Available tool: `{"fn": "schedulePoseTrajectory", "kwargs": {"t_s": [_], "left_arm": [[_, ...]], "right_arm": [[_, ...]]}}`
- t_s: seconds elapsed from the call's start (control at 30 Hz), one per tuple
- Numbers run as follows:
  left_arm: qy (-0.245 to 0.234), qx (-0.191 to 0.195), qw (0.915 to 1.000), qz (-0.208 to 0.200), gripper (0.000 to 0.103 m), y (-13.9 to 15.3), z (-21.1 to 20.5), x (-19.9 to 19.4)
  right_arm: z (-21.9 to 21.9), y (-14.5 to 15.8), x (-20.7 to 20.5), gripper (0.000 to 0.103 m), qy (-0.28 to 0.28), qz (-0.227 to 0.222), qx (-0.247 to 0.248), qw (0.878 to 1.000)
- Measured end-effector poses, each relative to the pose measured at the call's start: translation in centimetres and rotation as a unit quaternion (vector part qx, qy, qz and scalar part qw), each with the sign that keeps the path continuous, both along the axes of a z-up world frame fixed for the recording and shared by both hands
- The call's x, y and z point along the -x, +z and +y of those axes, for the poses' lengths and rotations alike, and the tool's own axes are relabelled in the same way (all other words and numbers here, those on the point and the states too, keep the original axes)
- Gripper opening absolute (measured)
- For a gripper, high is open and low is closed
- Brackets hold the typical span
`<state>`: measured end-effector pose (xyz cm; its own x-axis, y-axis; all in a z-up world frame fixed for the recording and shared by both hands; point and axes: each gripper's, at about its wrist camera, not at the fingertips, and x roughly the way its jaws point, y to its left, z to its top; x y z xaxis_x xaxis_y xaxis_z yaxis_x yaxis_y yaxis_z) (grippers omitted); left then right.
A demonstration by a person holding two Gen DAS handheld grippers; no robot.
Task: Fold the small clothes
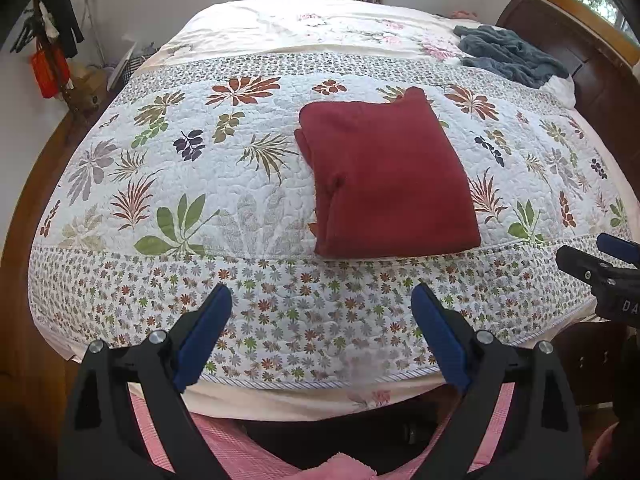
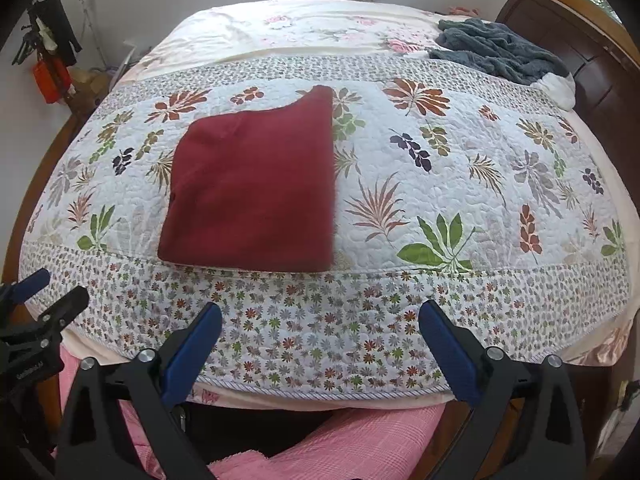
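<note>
A dark red garment (image 1: pixel 386 178) lies folded into a thick rectangle on the floral quilt (image 1: pixel 192 184) near the bed's front edge; the right wrist view shows the same garment (image 2: pixel 252 192) left of centre. My left gripper (image 1: pixel 322 300) hangs open above the quilt's small-flower border, short of the garment, nothing between its blue pads. My right gripper (image 2: pixel 320 318) is open too, pulled back over the front border, to the right of the garment. Each gripper shows at the edge of the other's view: the right gripper (image 1: pixel 600 264), the left gripper (image 2: pixel 44 292).
A crumpled grey-blue blanket (image 1: pixel 508 54) lies at the bed's far right by the dark wooden headboard (image 1: pixel 576 56). Pink cloth (image 2: pixel 360 440) hangs below the bed's front edge. A clothes stand with a red bag (image 1: pixel 50 68) is at the left wall.
</note>
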<state>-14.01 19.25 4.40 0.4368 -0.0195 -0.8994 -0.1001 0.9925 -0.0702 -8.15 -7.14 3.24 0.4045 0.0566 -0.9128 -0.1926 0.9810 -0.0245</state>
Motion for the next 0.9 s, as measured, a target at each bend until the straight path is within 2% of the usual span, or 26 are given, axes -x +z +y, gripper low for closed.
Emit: {"fn": "schedulePoseTrajectory", "kwargs": {"t_s": [0.9], "left_arm": [[-0.005,-0.007,0.9999,0.006,0.090,-0.63,-0.29,-0.47]], "right_arm": [[-0.64,-0.51,-0.56,0.099,-0.006,0.005,-0.017,1.000]]}}
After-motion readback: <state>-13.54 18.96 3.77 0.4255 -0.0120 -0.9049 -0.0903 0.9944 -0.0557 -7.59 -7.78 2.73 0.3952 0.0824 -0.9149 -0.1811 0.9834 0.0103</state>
